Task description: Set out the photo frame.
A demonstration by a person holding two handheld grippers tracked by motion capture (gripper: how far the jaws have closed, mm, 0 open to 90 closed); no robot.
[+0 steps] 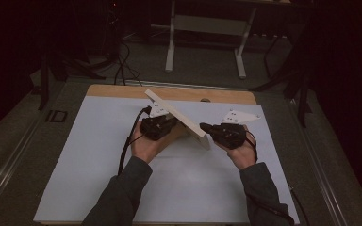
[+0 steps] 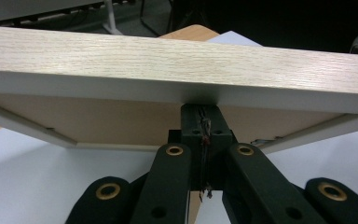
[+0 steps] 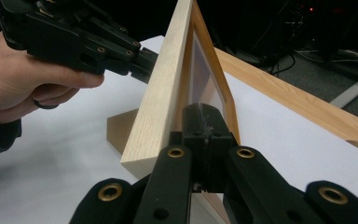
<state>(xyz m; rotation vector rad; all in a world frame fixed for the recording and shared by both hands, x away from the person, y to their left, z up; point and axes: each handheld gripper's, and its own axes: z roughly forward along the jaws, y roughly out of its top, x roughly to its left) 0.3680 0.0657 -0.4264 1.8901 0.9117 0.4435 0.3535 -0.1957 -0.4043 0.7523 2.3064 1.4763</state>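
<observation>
Above the white-covered worktop [image 1: 99,188], the pale wooden picture frame [image 1: 176,117] is held tilted, its edges clamped by the left claw [image 1: 169,123] and right claw [image 1: 202,126]; both grips should be kept level.

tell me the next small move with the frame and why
Probably ease the frame down until it stands on its back prop. It is tilted over the white mat, with the left gripper and right gripper shut at opposite sides.
</observation>
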